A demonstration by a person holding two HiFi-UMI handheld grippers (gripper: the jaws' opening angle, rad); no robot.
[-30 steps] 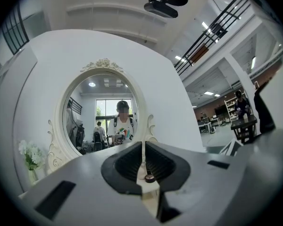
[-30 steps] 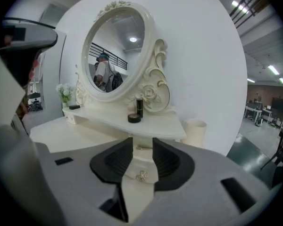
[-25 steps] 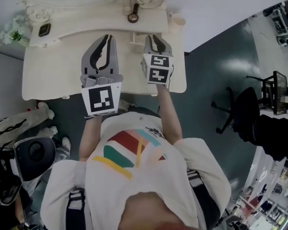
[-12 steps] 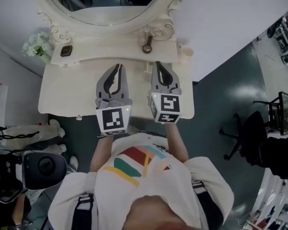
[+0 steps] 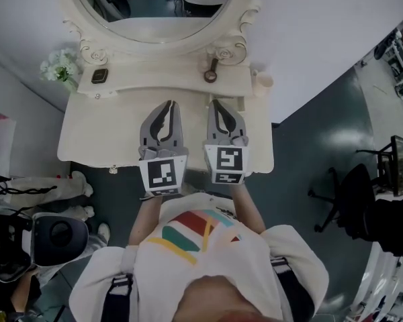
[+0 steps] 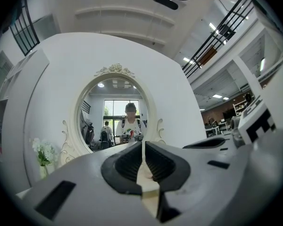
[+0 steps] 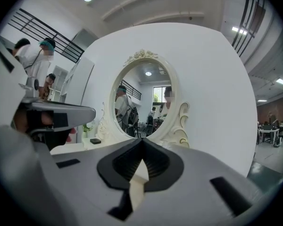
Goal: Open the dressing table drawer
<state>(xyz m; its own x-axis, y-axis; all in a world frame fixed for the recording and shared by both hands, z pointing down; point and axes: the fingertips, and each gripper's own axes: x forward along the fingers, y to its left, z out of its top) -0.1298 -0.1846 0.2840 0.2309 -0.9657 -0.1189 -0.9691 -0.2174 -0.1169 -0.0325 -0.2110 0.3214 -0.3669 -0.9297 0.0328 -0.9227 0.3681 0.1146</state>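
The cream dressing table [image 5: 94, 129] stands against the wall under its oval mirror [image 5: 154, 9]. Its drawer front is hidden below the table top; only a small knob [image 5: 113, 170] shows at the front edge. Side by side above the middle of the table top, both grippers point toward the mirror. My left gripper [image 5: 170, 103] is shut and empty, its tips meeting in the left gripper view [image 6: 143, 144]. Just to its right, my right gripper [image 5: 216, 102] is also shut with nothing between its jaws [image 7: 142, 139]. Neither touches the table.
On the raised back shelf are white flowers [image 5: 59, 66], a small dark device [image 5: 99, 76], a ring-ended object [image 5: 211, 72] and a cup [image 5: 262, 81]. A black office chair [image 5: 342, 193] stands at the right, a round stool [image 5: 54, 230] at the left.
The right gripper's jaws have closed and it has lifted above the table top. The left gripper has shifted slightly. The head view now takes in more of the mirror.
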